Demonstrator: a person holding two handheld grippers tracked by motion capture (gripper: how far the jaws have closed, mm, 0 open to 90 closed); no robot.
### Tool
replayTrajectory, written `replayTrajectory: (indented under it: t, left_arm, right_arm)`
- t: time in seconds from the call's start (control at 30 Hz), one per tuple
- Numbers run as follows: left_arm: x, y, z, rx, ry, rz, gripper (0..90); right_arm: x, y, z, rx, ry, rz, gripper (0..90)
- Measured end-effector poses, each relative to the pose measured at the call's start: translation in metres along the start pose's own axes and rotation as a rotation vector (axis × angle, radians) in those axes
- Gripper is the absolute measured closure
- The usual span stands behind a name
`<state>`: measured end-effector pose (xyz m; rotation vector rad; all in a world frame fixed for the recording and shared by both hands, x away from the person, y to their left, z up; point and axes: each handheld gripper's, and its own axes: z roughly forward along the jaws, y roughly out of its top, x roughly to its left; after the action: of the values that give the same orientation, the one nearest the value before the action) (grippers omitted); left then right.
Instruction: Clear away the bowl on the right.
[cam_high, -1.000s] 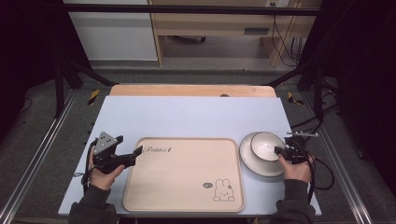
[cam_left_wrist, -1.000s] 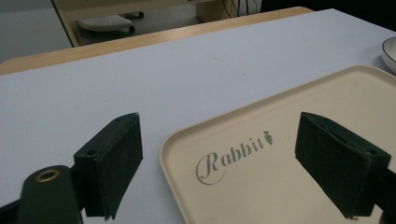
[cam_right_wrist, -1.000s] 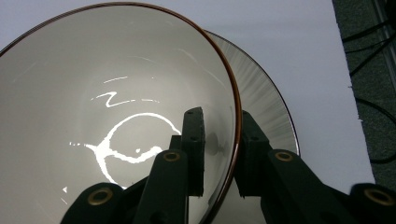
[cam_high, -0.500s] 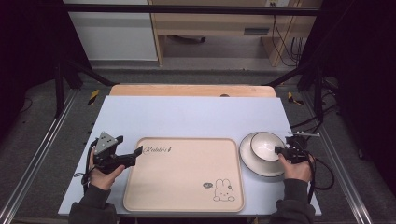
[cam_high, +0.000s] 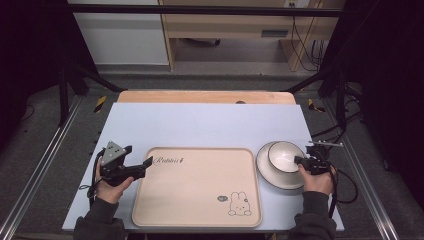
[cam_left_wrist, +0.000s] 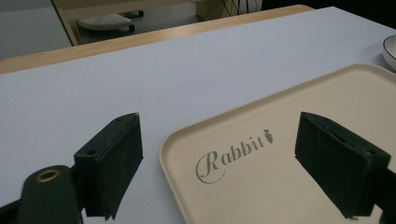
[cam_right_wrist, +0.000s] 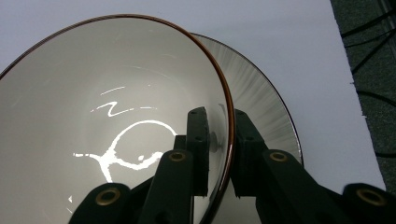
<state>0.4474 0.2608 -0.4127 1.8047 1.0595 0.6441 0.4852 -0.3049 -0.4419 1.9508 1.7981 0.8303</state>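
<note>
My right gripper (cam_right_wrist: 219, 154) pinches the glossy white ceramic bowl's (cam_right_wrist: 112, 116) brown rim; it looks slippery and breakable, so I keep the clamp firm.

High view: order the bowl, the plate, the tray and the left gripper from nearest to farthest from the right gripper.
1. Bowl: its rim is between the right gripper's fingers.
2. Plate: directly under the bowl.
3. Tray: left of the plate, mid-table.
4. Left gripper: at the tray's far left edge.
</note>
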Motion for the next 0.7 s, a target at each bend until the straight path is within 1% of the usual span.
replayTrajectory:
  t: [0.07,0.1,0.17,0.2,0.23,0.3,0.33,0.37,0.4,0.47,0.53,0.6,0.7]
  left_arm:
    - [0.0,-0.0001,0.0001,-0.001,0.0,-0.003,14.7]
    - [0.0001,0.0,-0.0001,0.0,0.0,0.0,14.7]
    - [0.0001,0.0001,-0.0003,-0.001,0.0,-0.001,14.7]
    - [0.0001,0.0001,-0.0004,-0.002,0.0,-0.001,14.7]
    - [0.0002,0.0002,-0.0005,-0.002,0.0,-0.002,14.7]
    - [0.0003,0.0002,-0.0005,-0.002,0.0,-0.002,14.7]
    - [0.0003,0.0002,-0.0005,-0.002,0.0,-0.002,14.8]
    - [0.0002,0.0002,-0.0004,-0.002,0.0,-0.002,14.8]
    - [0.0002,0.0002,-0.0004,-0.002,0.001,-0.002,14.8]
    - [0.0002,0.0002,-0.0004,-0.002,0.0,-0.001,14.8]
    - [0.0002,0.0002,-0.0004,-0.002,0.0,-0.001,14.8]
    - [0.0002,0.0002,-0.0005,-0.002,0.0,-0.001,14.8]
    - [0.0001,0.0002,-0.0005,-0.003,0.0,-0.001,14.8]
  right_arm:
    - [0.0004,0.0,-0.0002,-0.003,-0.004,-0.001,80.0]
    - [-0.001,-0.0007,0.0005,-0.009,-0.015,-0.028,80.0]
    - [0.0008,-0.0001,-0.0004,-0.007,-0.012,-0.013,80.2]
    - [0.0003,-0.0005,0.0001,-0.012,-0.02,-0.03,80.2]
    - [0.0003,-0.0005,-0.0001,-0.011,-0.023,-0.036,80.3]
    - [0.0017,-0.0002,-0.0006,-0.012,-0.025,-0.03,80.4]
    - [0.0018,-0.0002,-0.0007,-0.014,-0.029,-0.039,80.5]
    - [0.0029,0.0002,-0.0014,-0.013,-0.029,-0.033,80.6]
    - [0.0029,0.0001,-0.0013,-0.017,-0.034,-0.044,80.8]
    - [0.0048,0.0004,-0.0024,-0.018,-0.032,-0.035,81.3]
    - [0.0043,0.0005,-0.0027,-0.028,-0.039,-0.061,81.7]
    - [0.0066,0.0008,-0.0039,-0.029,-0.039,-0.053,82.0]
    - [0.0086,0.0011,-0.0049,-0.033,-0.046,-0.058,82.2]
